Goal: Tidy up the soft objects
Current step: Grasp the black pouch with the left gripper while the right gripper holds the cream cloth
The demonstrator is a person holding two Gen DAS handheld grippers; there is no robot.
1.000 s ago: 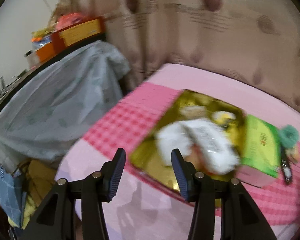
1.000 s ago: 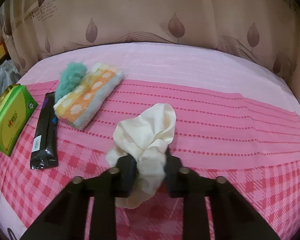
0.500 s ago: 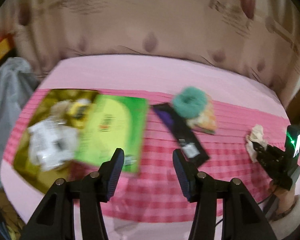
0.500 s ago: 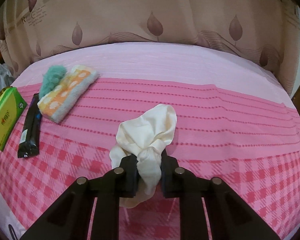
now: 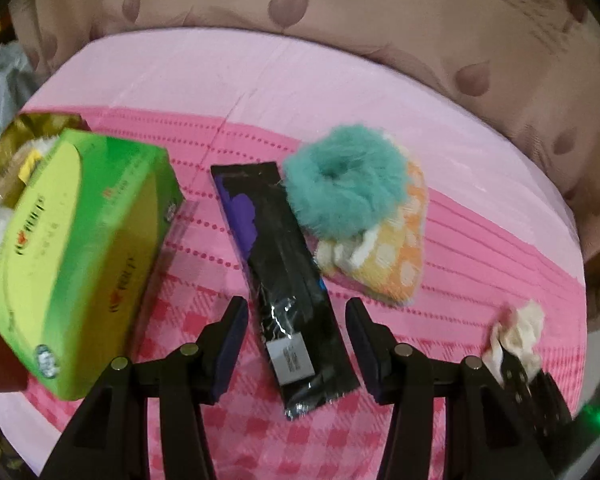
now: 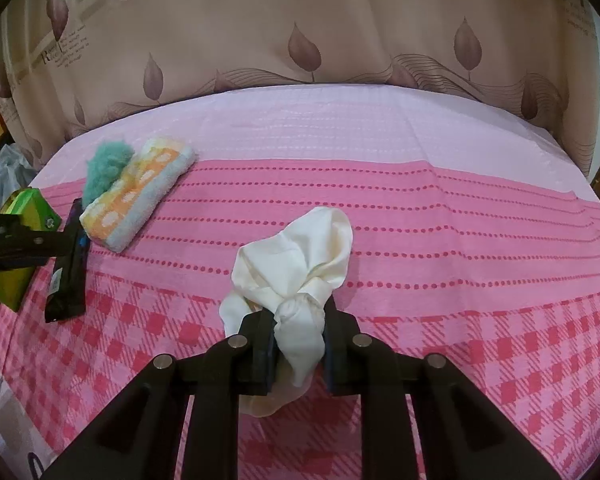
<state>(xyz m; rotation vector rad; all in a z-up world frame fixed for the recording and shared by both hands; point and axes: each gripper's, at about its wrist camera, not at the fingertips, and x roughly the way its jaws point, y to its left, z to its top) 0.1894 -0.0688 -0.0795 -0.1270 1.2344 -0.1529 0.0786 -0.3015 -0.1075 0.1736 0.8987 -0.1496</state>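
My right gripper [image 6: 298, 334] is shut on a cream cloth [image 6: 300, 264] and holds it over the pink checked tablecloth [image 6: 460, 240]; the cloth also shows in the left wrist view [image 5: 520, 330]. My left gripper [image 5: 296, 332] is open, its fingers either side of a black packet [image 5: 288, 280]. A teal fluffy scrunchie [image 5: 346, 182] rests on a folded orange-and-white towel [image 5: 400, 264] just beyond. In the right wrist view the towel [image 6: 140, 196], scrunchie [image 6: 106, 170] and packet [image 6: 68, 276] lie at the left.
A green tissue box [image 5: 76, 248] lies left of the packet, partly over a gold tray [image 5: 24, 136] with white items. A brown leaf-pattern curtain [image 6: 300, 40] hangs behind the table. A grey covered object [image 5: 0, 76] stands at the far left.
My left gripper swung right from the gold tray and moved in over the black packet. My right gripper stayed shut on the cream cloth and shifted slightly.
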